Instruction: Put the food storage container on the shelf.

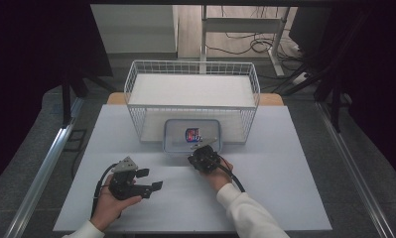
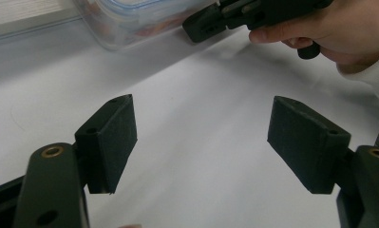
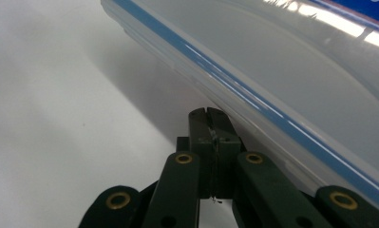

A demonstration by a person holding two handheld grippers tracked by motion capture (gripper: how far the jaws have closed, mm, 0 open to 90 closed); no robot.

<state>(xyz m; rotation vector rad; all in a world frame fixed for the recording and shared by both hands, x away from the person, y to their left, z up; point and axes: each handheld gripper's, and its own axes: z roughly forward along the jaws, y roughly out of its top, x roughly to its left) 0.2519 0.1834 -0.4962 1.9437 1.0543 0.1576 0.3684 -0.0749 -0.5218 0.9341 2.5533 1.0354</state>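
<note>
A clear plastic container (image 1: 175,130) with a blue-sealed lid sits on the white table, just in front of a wire basket. Something colourful (image 1: 193,135) lies inside it. My right gripper (image 1: 202,151) is at the container's front edge, and in the right gripper view its jaws (image 3: 207,115) are pressed shut with nothing seen between them, their tips right beside the container wall (image 3: 291,90). My left gripper (image 1: 152,179) rests lower left on the table, wide open and empty (image 2: 203,137). From it I see the container (image 2: 130,19) and the right gripper (image 2: 244,12) ahead.
A white wire basket (image 1: 192,74) stands on the far half of the table (image 1: 275,173), directly behind the container. Bare table top lies to the left and right of both hands. Dark floor and metal rails flank the table.
</note>
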